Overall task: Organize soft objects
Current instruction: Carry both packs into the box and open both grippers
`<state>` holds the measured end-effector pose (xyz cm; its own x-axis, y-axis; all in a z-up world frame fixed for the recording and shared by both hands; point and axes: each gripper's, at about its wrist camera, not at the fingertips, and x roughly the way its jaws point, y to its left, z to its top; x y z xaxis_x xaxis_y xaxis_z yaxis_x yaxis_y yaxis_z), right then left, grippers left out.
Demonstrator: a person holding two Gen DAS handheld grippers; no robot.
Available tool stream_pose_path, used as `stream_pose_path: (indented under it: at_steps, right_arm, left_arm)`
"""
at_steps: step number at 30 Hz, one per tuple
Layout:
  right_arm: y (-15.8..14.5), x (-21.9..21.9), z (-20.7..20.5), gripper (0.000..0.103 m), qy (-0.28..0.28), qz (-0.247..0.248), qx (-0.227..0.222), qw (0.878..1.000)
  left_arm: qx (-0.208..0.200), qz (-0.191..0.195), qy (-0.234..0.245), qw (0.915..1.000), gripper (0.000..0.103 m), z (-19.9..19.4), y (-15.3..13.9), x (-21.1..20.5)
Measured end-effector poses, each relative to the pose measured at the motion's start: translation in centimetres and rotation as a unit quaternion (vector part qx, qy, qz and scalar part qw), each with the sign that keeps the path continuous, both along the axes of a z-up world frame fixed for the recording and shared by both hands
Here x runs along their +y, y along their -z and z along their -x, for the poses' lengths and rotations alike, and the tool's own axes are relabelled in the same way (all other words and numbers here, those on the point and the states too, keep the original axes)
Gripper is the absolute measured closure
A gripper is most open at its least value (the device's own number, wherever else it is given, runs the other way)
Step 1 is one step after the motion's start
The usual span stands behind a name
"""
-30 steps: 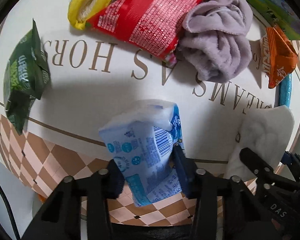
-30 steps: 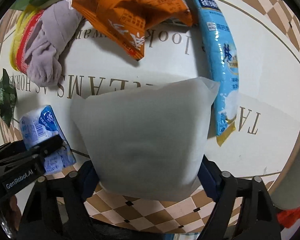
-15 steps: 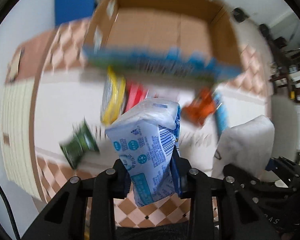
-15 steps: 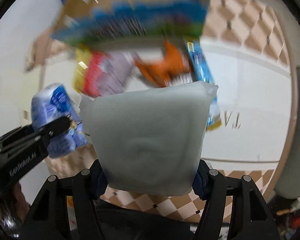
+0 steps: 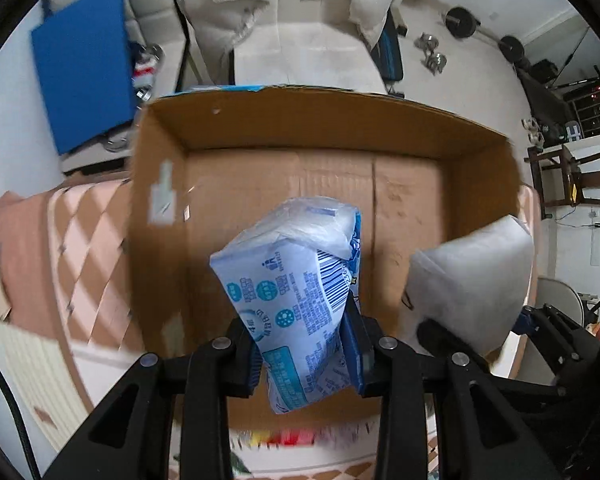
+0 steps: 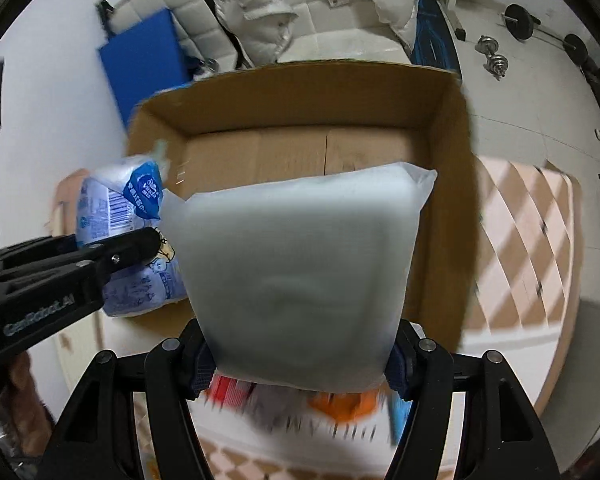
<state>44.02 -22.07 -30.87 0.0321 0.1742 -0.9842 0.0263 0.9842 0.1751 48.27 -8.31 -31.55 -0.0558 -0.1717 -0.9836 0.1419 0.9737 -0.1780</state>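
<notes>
My left gripper (image 5: 306, 354) is shut on a blue and white tissue pack (image 5: 296, 288) and holds it in the air over the near side of an open cardboard box (image 5: 284, 184). The same pack shows at the left of the right wrist view (image 6: 120, 208). My right gripper (image 6: 296, 354) is shut on a soft white pouch (image 6: 296, 272), also held over the box (image 6: 300, 144). The pouch shows at the right of the left wrist view (image 5: 468, 280). The box floor that shows is bare.
Snack bags and a cloth lie blurred on the table below the near box wall (image 6: 284, 404). The table's checkered border (image 6: 528, 248) runs right of the box. Beyond it are a blue mat (image 5: 84, 64), a white padded jacket (image 6: 308, 8) and dumbbells (image 6: 496, 56) on the floor.
Both grippers lifted off the table with their loads and swung up and forward. The view went from the tabletop items to the open box, which now sits close below both loads.
</notes>
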Motion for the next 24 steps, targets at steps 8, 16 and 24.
stream_pose_path:
  at_steps: [8,16,24]
  right_arm:
    - [6.3,0.4,-6.5,0.034,0.004,0.023,0.03,0.999]
    - [10.0,0.3,-9.2,0.03,-0.006,0.038,0.058,0.998]
    - [7.4,0.5,-7.2,0.0,-0.012,0.047,0.04,0.998]
  left_arm:
    - [0.046,0.007,0.027,0.9985,0.072,-5.3,5.4,-2.1]
    - [0.058,-0.002,0.039,0.9975,0.06,-6.1,6.5,-2.9]
    - [0.008,-0.01,0.029,0.9995,0.013,-4.3,3.1,-1.6]
